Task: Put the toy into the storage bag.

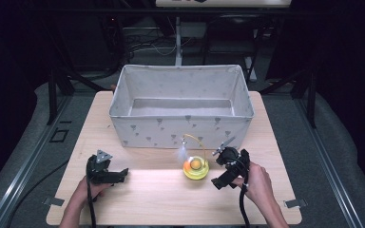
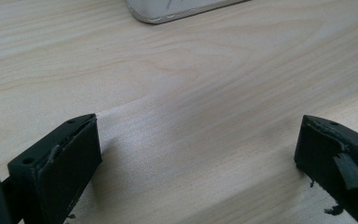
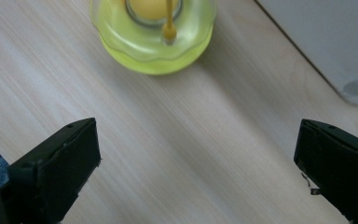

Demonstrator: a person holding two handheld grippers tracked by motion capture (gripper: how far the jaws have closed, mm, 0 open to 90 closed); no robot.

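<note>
From the high view I see a pale wooden bench (image 1: 138,190) with a grey fabric bin (image 1: 180,107) standing across its far half, open at the top and patterned with small dark marks on its front wall. In front of the bin, just right of the middle, sits a small yellow-green toy (image 1: 196,168) with a scalloped round body, an orange ball in its centre cup and a thin yellow wire arching above it.

My left gripper (image 1: 116,176) rests low over the near left part of the bench, held in the left hand (image 1: 83,192), well apart from the toy. In the left gripper view its jaws stand wide with only bare wood between them, and a corner of the bin (image 2: 177,11) shows at the top edge.

My right gripper (image 1: 218,181) sits just to the right of the toy, held in the right hand (image 1: 256,183). In the right gripper view its jaws are also spread wide and hold nothing; the toy (image 3: 154,42) lies ahead of them, nearer the left jaw, and the bin wall (image 3: 326,42) runs along the upper right.
</note>
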